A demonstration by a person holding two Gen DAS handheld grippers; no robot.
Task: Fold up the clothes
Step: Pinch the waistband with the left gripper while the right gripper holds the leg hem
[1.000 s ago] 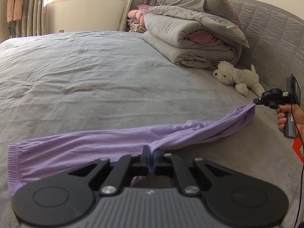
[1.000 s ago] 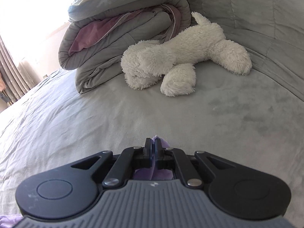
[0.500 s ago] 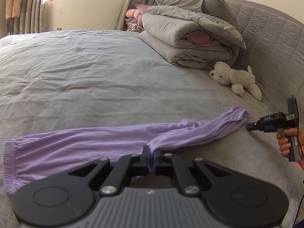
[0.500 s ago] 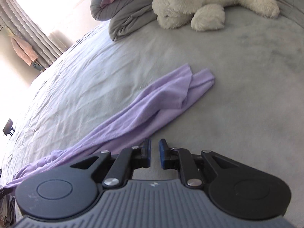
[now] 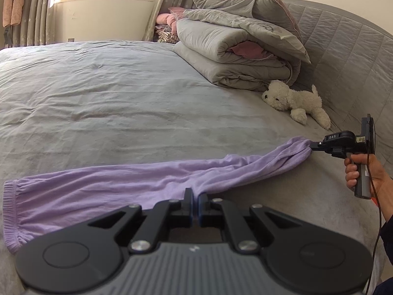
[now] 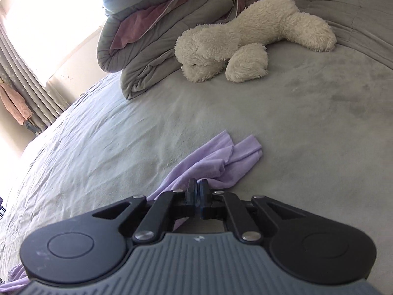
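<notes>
Spread across the near side of the grey bed (image 5: pixel 122 103), long lilac trousers (image 5: pixel 103 184), light, limp and likely to sag, best taken at hems and waistband, pinched mid-length by the closed left gripper (image 5: pixel 195 196), cuff end by the closed right gripper (image 6: pixel 199 187).

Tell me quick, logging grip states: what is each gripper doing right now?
Left gripper: closed on the purple pants near the crotch.
Right gripper: closed on the pants' leg ends.
</notes>
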